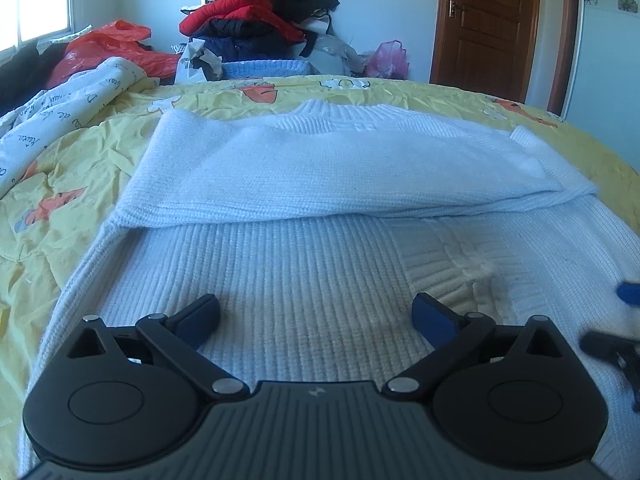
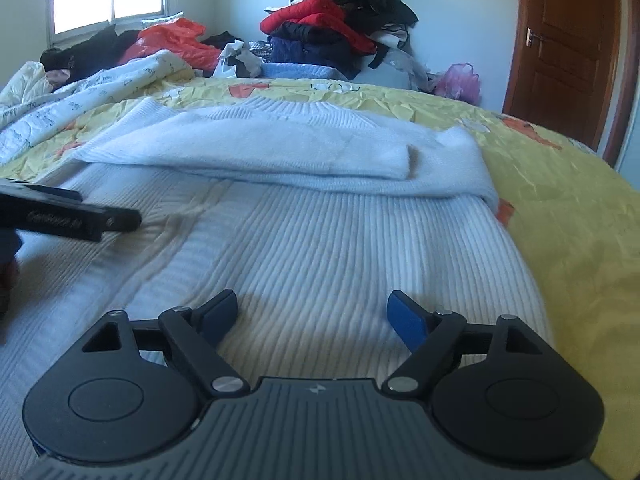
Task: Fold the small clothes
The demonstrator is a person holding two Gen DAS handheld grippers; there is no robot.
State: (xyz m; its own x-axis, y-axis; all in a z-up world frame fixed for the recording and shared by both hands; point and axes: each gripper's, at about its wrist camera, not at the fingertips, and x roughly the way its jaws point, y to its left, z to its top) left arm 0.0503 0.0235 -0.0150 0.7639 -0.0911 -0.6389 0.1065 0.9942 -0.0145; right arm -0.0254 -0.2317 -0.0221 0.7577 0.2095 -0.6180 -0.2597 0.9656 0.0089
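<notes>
A white knitted sweater (image 1: 304,264) lies flat on the yellow bedspread (image 1: 60,168), collar at the far end. Both sleeves are folded across its chest in a band (image 1: 320,168). It also shows in the right wrist view (image 2: 320,248), with the folded sleeves (image 2: 280,148). My left gripper (image 1: 316,316) is open and empty, low over the ribbed lower body, left part. My right gripper (image 2: 312,314) is open and empty over the lower body, right part. Part of the right gripper (image 1: 616,344) shows at the left view's right edge; the left gripper (image 2: 68,216) shows at the right view's left edge.
A heap of red, black and navy clothes (image 1: 260,20) is piled at the far side by the wall, with a folded blue knit (image 1: 264,69). A white printed quilt (image 1: 60,112) and a red plastic bag (image 1: 108,46) lie far left. A brown door (image 1: 488,20) stands far right.
</notes>
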